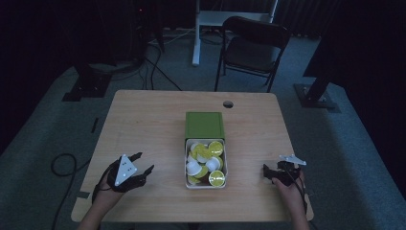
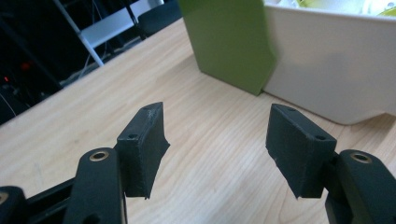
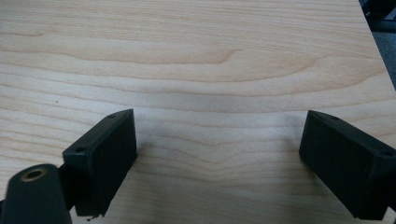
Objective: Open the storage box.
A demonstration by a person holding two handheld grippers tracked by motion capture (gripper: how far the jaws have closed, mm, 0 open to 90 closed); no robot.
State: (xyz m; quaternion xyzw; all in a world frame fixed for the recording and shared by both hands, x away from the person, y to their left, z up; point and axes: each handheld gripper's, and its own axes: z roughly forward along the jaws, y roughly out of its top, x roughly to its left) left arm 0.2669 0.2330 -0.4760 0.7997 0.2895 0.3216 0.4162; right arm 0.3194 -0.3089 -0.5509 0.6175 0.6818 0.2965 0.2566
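Both tools sit idle near the front edge of the worktop point(image 1: 143, 120), the left hand-held gripper point(image 1: 141, 166) with jaws spread wide and empty, the right hand-held gripper point(image 1: 266, 172) likewise wide with nothing between them, each well apart from the white bin point(image 1: 225, 168) at the middle. The risk I see is a jaw catching the bin's rim and tipping the loosely heaped capsules point(image 1: 216, 178) out. I count one bin, one green box point(image 1: 204, 125) touching its far end, two grippers, and roughly ten capsules, though the pile hides some.

No legible text or labels
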